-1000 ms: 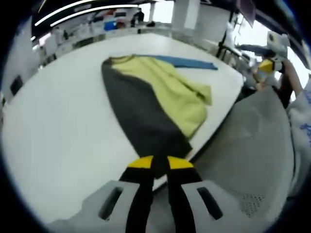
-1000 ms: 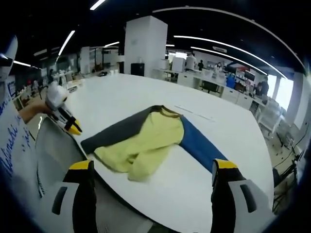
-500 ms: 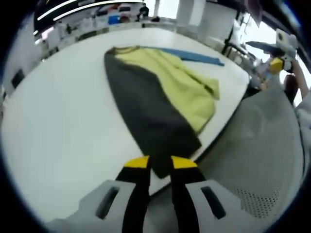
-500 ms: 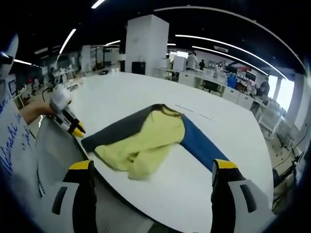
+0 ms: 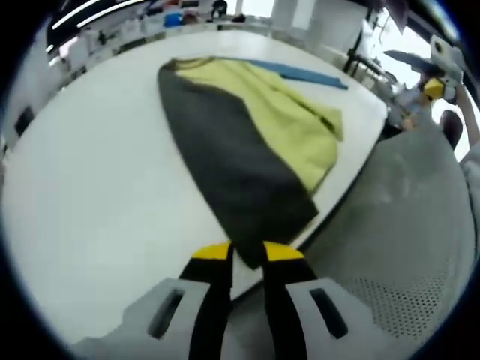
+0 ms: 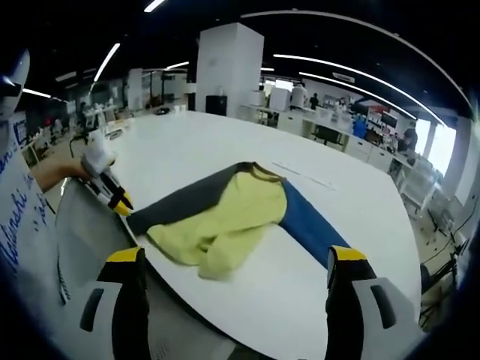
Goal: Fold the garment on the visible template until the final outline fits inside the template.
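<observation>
Soft knitted cloth is what the yellow, dark grey and blue long-sleeved garment looks to be made of, so it will likely feel light and floppy. It should bend and slide easily on the smooth white tabletop, and it will sag if it is lifted by one corner only. It is not likely to break. A good place to take hold would be an edge or a corner, such as the end of a sleeve or the hem, where the cloth is thin enough to be pinched.

The garment is seen lying on the white tabletop, close to the near edge. A dark grey sleeve is stretched out to one side and a blue sleeve to the other. The yellow body part is bunched and partly folded over between them. A darker collar is seen at the far end. No marked template can be made out under it.

The left claw is pinched shut on the tip of the dark grey sleeve at the tabletop's edge. The right claw is spread wide and holds nothing, and it is kept well apart from the garment.
</observation>
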The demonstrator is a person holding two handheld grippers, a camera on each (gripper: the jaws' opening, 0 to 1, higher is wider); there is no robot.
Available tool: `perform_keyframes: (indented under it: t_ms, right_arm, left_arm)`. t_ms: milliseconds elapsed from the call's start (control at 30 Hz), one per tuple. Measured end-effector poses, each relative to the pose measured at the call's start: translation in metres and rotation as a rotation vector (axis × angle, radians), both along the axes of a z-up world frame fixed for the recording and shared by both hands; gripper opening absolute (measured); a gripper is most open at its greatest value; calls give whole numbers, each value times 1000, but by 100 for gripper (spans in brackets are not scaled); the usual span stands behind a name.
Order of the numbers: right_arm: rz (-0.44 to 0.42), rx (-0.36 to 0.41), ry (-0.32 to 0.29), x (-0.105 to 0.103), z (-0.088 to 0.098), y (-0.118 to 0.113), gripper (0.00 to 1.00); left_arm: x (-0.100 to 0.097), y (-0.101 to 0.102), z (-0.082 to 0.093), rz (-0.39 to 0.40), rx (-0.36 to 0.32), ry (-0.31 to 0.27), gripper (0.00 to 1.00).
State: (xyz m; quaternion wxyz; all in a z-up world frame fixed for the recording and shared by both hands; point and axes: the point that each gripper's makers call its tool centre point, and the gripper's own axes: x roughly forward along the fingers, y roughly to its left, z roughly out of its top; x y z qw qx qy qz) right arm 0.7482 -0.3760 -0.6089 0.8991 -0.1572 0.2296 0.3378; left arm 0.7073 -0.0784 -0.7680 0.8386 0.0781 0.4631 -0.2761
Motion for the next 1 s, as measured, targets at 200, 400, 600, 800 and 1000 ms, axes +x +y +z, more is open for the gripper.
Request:
perform_keyframes:
  t_ms: [200, 400, 600, 800, 1000]
  right_arm:
    - [2, -2, 2, -1, -1, 0, 98]
    - [2, 6, 5, -1, -1, 2, 99]
    - [1, 2, 12, -2, -3, 1, 100]
    - [3, -12, 21, -2, -7, 1, 100]
    - [8, -12, 22, -2, -8, 2, 100]
  left_arm:
    - [0, 5, -6, -9, 32, 16, 14]
    - [1, 5, -9, -22, 35, 28, 13]
    - [1, 5, -11, -27, 39, 37, 15]
    - [1, 7, -11, -29, 52, 34, 13]
    - [2, 6, -11, -43, 69, 32, 10]
